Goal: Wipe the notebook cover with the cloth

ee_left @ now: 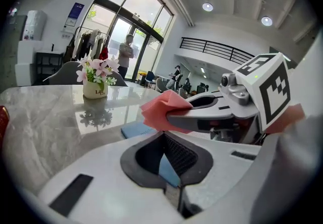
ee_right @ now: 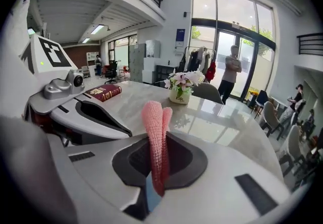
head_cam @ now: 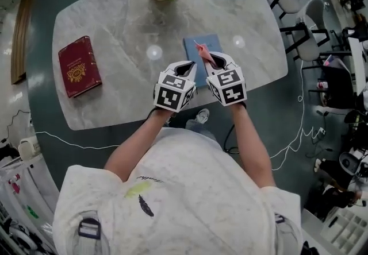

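While the right gripper (ee_right: 156,165) pinches a ribbed pink knit cloth (ee_right: 153,132) over the flat blue notebook (head_cam: 214,42), left gripper (ee_left: 163,134) clenched empty, glossy marble table (head_cam: 115,24), gold-stamped red book (head_cam: 79,66), vase (ee_left: 95,90) lettering unreadable

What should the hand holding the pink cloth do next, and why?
Probably lower the right gripper until the cloth meets the blue notebook. Its jaws pinch the cloth, which sits just above the cover and apparently does not touch it yet. The left gripper is shut and empty beside it.
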`<state>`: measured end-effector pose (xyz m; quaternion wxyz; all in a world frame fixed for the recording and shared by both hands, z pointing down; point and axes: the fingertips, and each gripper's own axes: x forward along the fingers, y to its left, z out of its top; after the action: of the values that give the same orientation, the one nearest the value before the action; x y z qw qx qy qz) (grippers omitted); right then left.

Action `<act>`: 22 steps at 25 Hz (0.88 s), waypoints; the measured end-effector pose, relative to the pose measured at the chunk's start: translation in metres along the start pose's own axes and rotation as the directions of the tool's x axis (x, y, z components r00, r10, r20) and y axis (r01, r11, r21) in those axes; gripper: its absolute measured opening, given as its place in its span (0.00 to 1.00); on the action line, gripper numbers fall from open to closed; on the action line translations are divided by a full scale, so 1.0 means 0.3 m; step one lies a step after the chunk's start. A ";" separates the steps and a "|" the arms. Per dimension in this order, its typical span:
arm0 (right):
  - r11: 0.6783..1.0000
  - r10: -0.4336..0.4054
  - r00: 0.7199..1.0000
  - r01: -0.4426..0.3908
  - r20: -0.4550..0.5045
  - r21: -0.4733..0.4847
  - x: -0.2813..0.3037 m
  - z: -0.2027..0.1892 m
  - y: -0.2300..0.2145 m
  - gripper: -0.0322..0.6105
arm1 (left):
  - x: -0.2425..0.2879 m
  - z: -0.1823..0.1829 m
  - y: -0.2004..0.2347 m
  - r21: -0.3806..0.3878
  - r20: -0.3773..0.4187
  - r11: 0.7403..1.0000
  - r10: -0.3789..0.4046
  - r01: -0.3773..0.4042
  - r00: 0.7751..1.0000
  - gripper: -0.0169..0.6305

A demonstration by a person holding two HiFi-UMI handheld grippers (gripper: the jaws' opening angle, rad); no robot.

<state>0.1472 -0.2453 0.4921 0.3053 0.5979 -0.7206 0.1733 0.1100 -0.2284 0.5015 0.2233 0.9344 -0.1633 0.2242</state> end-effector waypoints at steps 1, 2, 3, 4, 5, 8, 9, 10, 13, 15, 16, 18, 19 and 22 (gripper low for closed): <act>0.999 0.021 1.000 -0.021 -0.002 -0.024 0.022 0.005 -0.008 0.07 | 0.007 -0.001 0.008 -0.009 -0.002 1.000 0.016 -0.016 1.000 0.04; 0.998 0.043 0.999 -0.043 -0.006 -0.050 0.042 0.006 -0.017 0.07 | 0.017 -0.004 0.015 -0.020 -0.004 0.999 0.034 -0.034 0.999 0.04; 0.995 0.063 0.998 -0.063 -0.010 -0.078 0.062 0.006 -0.027 0.07 | 0.028 -0.006 0.023 -0.030 -0.008 0.998 0.053 -0.053 0.999 0.04; 0.991 0.082 0.997 -0.083 -0.013 -0.106 0.083 0.005 -0.040 0.07 | 0.042 -0.006 0.033 -0.042 -0.010 0.996 0.074 -0.074 0.997 0.04; 0.986 0.102 0.995 -0.103 -0.015 -0.130 0.104 0.005 -0.055 0.07 | 0.058 -0.004 0.044 -0.054 -0.011 0.994 0.096 -0.096 0.995 0.04; 0.967 0.171 0.985 -0.175 -0.035 -0.186 0.157 -0.010 -0.092 0.07 | 0.100 -0.013 0.055 -0.109 -0.020 0.981 0.157 -0.158 0.987 0.04; 0.957 0.197 0.979 -0.202 -0.043 -0.209 0.175 -0.015 -0.100 0.07 | 0.113 -0.021 0.054 -0.130 -0.026 0.976 0.174 -0.176 0.984 0.04; 0.946 0.220 0.974 -0.226 -0.051 -0.234 0.194 -0.017 -0.108 0.07 | 0.126 -0.028 0.056 -0.149 -0.032 0.970 0.192 -0.195 0.981 0.04; 0.910 0.274 0.960 -0.281 -0.066 -0.304 0.240 -0.001 -0.131 0.07 | 0.153 -0.030 0.073 -0.195 -0.035 0.945 0.259 -0.261 0.965 0.04; 0.887 0.312 0.947 -0.317 -0.070 -0.337 0.263 0.003 -0.135 0.07 | 0.161 -0.022 0.081 -0.210 -0.033 0.929 0.303 -0.303 0.952 0.04; 0.875 0.329 0.941 -0.334 -0.076 -0.352 0.274 0.001 -0.137 0.07 | 0.164 -0.016 0.085 -0.215 -0.030 0.922 0.324 -0.323 0.945 0.04; 0.851 0.356 0.930 -0.362 -0.089 -0.381 0.296 -0.004 -0.138 0.07 | 0.165 0.000 0.097 -0.230 -0.023 0.905 0.363 -0.358 0.931 0.04; 0.839 0.371 0.924 -0.377 -0.094 -0.393 0.307 -0.005 -0.135 0.07 | 0.162 0.008 0.104 -0.238 -0.019 0.896 0.382 -0.375 0.924 0.04; 0.802 0.410 0.905 -0.416 -0.110 -0.430 0.346 -0.003 -0.121 0.07 | 0.139 0.015 0.122 -0.260 -0.017 0.865 0.440 -0.429 0.898 0.04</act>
<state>0.1724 -0.3313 0.5557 0.3926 0.3401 -0.8516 0.0702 0.1319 -0.2702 0.5312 0.2827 0.8412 -0.4019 0.2255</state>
